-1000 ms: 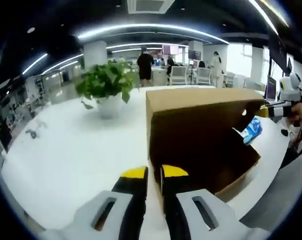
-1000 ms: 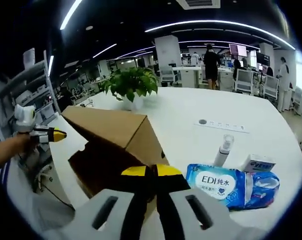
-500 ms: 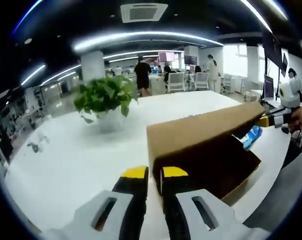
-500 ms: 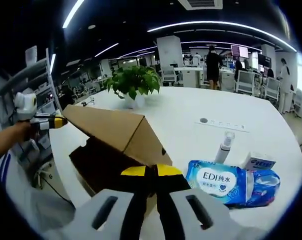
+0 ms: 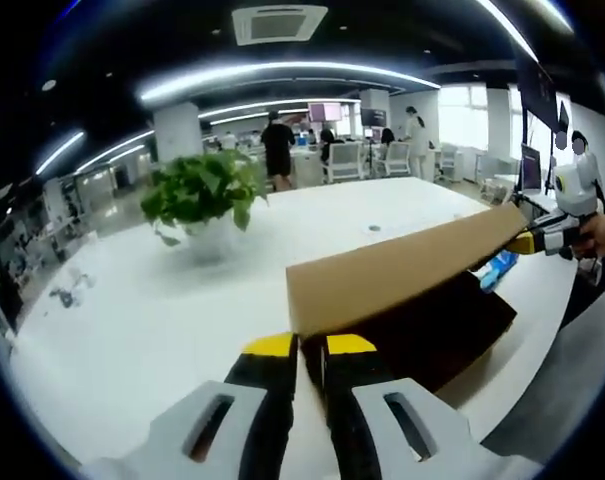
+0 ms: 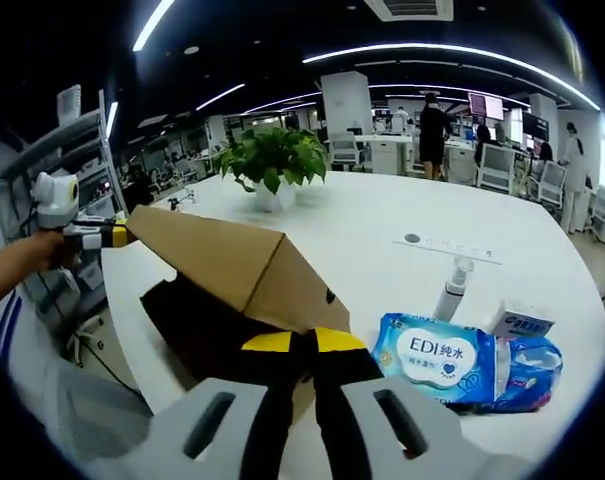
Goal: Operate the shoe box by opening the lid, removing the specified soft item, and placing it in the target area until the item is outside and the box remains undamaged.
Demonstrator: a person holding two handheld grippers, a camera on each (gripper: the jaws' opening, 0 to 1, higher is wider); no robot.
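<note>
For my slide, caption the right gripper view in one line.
Brown cardboard shoe-box lid lifted by both grippers, blue wet-wipes pack lying beside it on the white table.

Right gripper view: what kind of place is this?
Most likely an open-plan office: a large white table with a potted plant, rows of desks with office chairs behind, and long ceiling light strips.

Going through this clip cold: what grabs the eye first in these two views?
The brown cardboard shoe box on the white table, its lid propped up at a slant with a gripper at each end and the dark inside showing beneath. Next, the blue wet wipes pack printed EDI, lying right of the box in the right gripper view beside a small white spray bottle. Behind stands a potted plant.
</note>
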